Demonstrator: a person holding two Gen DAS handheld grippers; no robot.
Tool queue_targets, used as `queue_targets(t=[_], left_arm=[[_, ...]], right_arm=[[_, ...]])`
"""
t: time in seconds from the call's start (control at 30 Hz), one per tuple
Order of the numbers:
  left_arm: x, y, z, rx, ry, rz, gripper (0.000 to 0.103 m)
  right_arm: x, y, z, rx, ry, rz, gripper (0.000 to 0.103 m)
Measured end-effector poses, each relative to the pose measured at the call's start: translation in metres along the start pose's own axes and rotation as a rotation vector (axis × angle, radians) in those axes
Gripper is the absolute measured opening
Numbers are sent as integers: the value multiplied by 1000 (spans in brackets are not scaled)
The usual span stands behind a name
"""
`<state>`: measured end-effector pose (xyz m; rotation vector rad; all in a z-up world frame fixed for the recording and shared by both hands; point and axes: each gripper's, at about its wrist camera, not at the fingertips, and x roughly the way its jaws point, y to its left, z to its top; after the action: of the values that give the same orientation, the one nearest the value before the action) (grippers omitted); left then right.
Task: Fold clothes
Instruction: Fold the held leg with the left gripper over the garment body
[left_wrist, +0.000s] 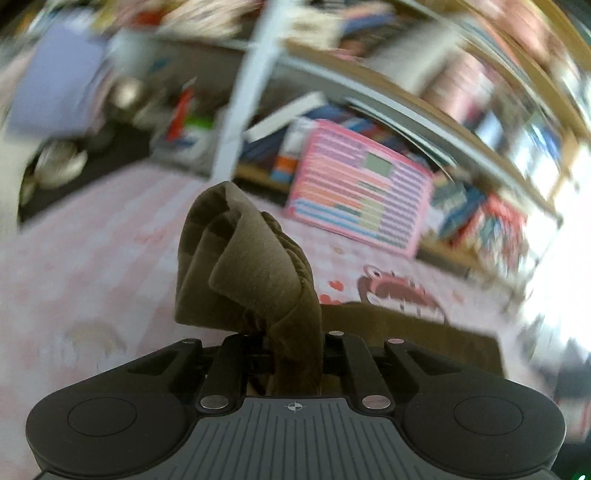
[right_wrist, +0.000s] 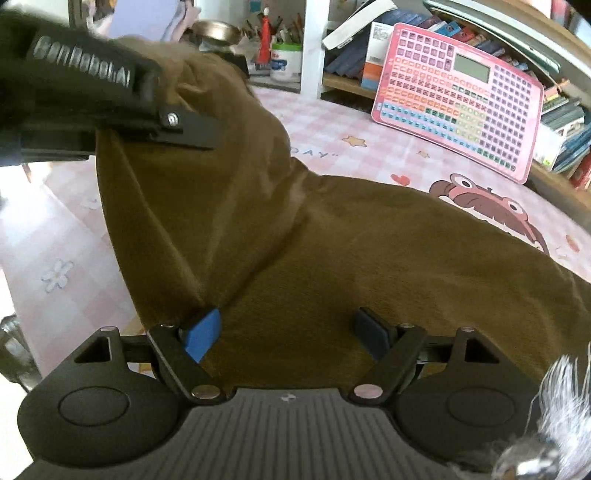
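Bunched between our left gripper's (left_wrist: 291, 354) pressed-together jaws, the brown garment (right_wrist: 332, 258) is mid-fold, lifted; next, our right gripper's (right_wrist: 291, 334) spread jaws should pin the cloth beneath them.

Both cameras look forward and down over their own tool. The left wrist view sits close behind bunched brown cloth (left_wrist: 255, 266), tilted. Both share the pink keyboard toy (right_wrist: 458, 99), the shelves (right_wrist: 561, 110) and the pink-covered counter (right_wrist: 332, 129).
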<state>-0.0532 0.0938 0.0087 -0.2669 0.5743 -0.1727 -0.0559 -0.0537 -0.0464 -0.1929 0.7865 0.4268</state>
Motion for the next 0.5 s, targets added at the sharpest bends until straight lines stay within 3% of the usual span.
queue_targets(t=[0.17, 0.5], left_arm=[[3, -44, -2, 171, 4, 73, 12], [32, -109, -23, 380, 100, 190, 13]], right_arm=[[-33, -59, -10, 127, -48, -4, 80], [-77, -159, -53, 289, -56, -51, 80]])
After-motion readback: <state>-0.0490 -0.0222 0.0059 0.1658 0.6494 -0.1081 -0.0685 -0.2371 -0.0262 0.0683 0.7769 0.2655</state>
